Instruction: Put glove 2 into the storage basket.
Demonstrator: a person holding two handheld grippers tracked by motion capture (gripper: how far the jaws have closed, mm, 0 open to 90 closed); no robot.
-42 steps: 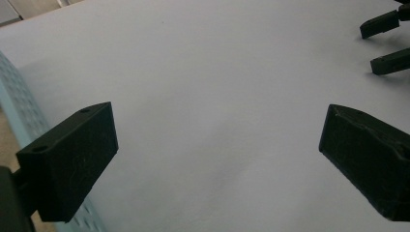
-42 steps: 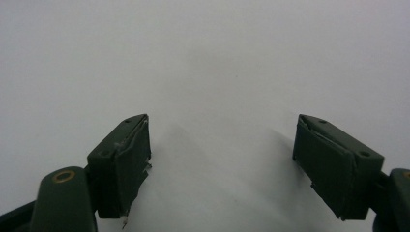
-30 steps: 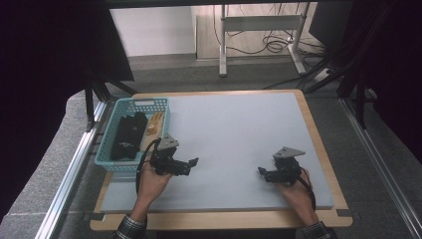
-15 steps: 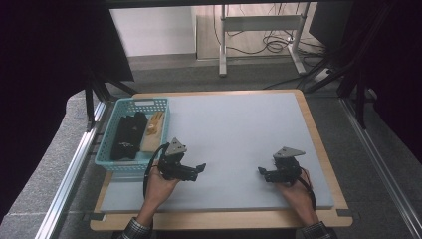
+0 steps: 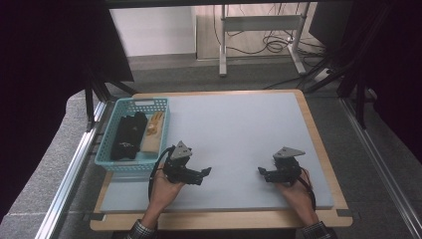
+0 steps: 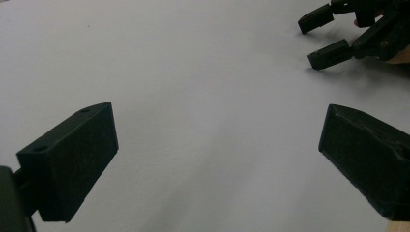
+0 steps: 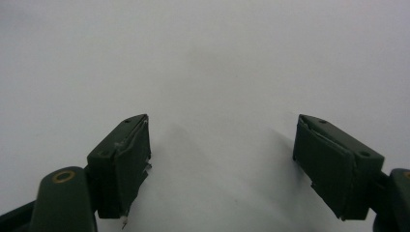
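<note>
Left gripper near front edge of grey mat, jaws spread wide, nothing between; points toward right gripper. Right gripper low over mat, jaws apart, empty, well apart from left. Farther back at left: blue basket on mat edge, holding black items and tan object.

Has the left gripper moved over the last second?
Yes. In the high view the left gripper has drifted away from the blue basket, toward the table's middle and slightly nearer the person; its jaws are open and empty.
</note>
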